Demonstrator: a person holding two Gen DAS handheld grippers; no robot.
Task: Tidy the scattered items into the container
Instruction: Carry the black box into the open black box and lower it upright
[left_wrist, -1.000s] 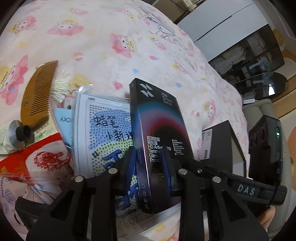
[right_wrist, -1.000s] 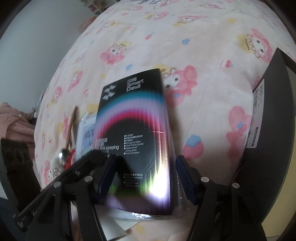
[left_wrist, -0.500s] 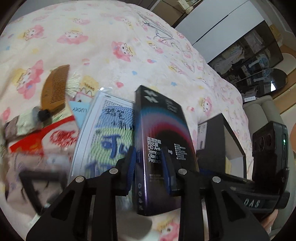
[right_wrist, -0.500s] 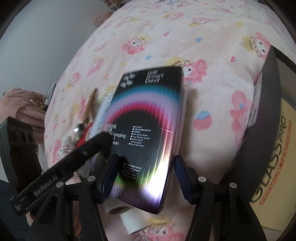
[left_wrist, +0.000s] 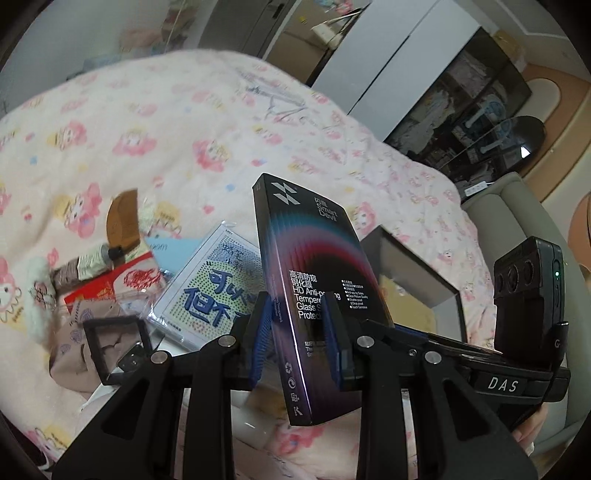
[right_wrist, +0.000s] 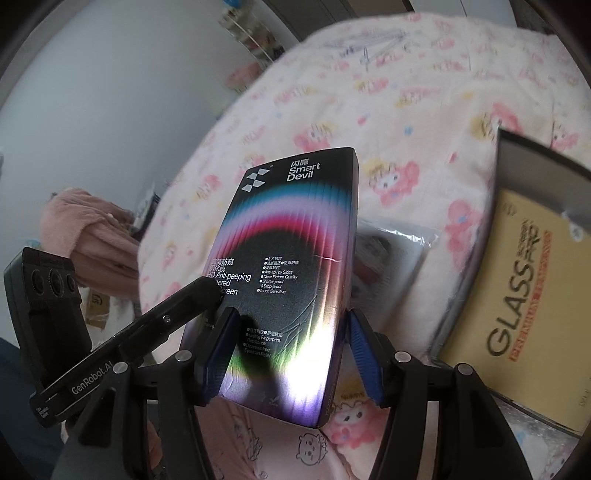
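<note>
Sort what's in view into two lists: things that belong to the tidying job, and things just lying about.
Job:
black Smart Devil screen-protector box, pinched by left gripper, right gripper at its sides
open black container
brown wooden comb
bagged dotted card
red packet

Lying about:
pink cartoon bedspread
pink garment

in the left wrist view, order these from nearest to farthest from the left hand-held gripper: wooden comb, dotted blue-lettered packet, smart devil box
From the left hand-held gripper:
1. Smart Devil box, clamped between its fingers.
2. Dotted blue-lettered packet, just ahead on the left.
3. Wooden comb, farther up the bedspread on the left.
</note>
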